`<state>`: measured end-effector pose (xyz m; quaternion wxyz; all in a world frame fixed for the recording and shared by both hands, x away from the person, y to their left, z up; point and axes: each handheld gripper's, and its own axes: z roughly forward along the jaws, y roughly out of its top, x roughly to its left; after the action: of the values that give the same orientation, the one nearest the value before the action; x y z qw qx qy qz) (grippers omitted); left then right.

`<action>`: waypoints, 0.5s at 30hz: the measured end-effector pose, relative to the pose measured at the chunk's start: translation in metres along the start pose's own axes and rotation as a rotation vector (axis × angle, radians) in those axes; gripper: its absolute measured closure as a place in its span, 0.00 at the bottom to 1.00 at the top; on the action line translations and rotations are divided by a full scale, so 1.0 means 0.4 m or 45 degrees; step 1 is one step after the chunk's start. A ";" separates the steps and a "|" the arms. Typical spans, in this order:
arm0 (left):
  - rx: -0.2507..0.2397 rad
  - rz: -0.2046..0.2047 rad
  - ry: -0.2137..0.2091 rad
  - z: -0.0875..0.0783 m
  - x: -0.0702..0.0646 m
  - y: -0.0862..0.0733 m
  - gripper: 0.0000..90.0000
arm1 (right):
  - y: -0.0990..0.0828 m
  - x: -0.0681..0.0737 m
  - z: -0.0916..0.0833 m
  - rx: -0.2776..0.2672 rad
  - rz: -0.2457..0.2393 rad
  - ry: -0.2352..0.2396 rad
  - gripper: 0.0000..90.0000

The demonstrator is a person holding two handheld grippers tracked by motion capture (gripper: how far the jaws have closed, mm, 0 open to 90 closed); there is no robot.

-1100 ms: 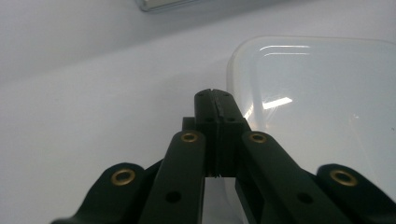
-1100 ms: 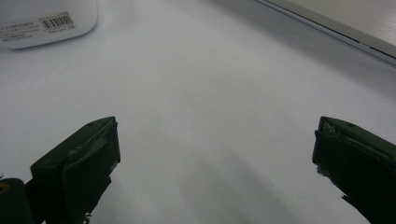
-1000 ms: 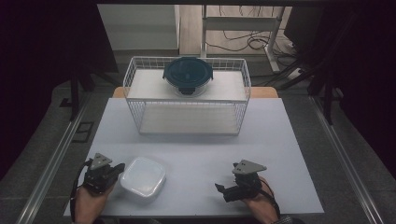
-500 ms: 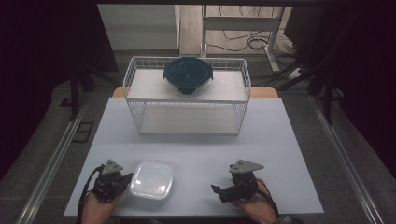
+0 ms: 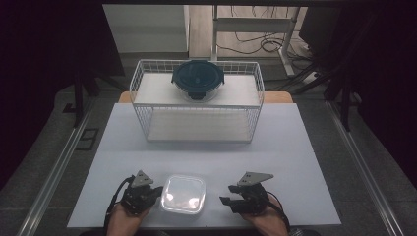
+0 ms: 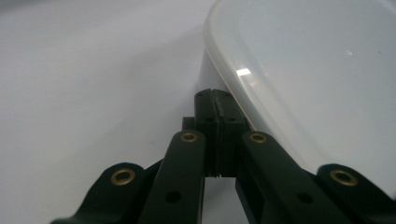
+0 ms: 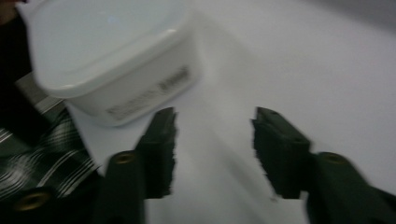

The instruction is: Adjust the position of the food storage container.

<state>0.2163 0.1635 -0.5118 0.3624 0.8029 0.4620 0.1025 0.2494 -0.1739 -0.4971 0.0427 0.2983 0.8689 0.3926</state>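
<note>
Container (image 5: 183, 194): white lidded plastic box; sits at near edge of table (image 5: 305, 162), between both grippers
Handling: likely light, stiff, smooth-sided; slides easily when nudged; best taken across opposite walls below the lid rim
Left gripper (image 5: 156, 192): pressed together, empty; tips against the container's left wall (image 6: 212, 95)
Right gripper (image 5: 225, 200): spread, jaws just been closing partway with nothing between them; just beside container, apart from it
Change: container shifted rightward toward table centre; left gripper followed
Beyond: wire basket (image 5: 196, 105) with dark round lidded bowl (image 5: 197, 78) on top, well apart
</note>
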 end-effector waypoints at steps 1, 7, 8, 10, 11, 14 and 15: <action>0.003 0.006 -0.009 0.004 -0.006 0.001 1.00 | 0.000 0.005 0.002 0.012 -0.009 0.023 0.69; 0.017 0.039 -0.048 0.023 -0.042 0.009 1.00 | 0.007 0.040 0.010 0.040 -0.076 0.143 0.93; 0.017 0.046 -0.039 0.025 -0.047 0.010 1.00 | 0.008 0.043 0.012 0.054 -0.087 0.126 0.93; 0.017 0.049 -0.035 0.026 -0.050 0.012 1.00 | 0.005 0.039 0.013 0.062 -0.082 0.111 0.95; 0.010 0.042 -0.054 0.028 -0.053 0.015 1.00 | 0.005 0.033 0.012 0.058 -0.069 0.108 0.95; 0.007 0.052 -0.070 0.035 -0.063 0.019 1.00 | 0.006 0.017 0.004 0.047 -0.052 0.068 0.95; 0.001 0.055 -0.073 0.038 -0.067 0.021 1.00 | 0.006 0.011 0.002 0.045 -0.055 0.055 0.95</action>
<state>0.2148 0.1317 -0.5126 0.3727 0.8155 0.4341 0.0871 0.2472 -0.1699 -0.4953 0.0270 0.2717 0.8827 0.3824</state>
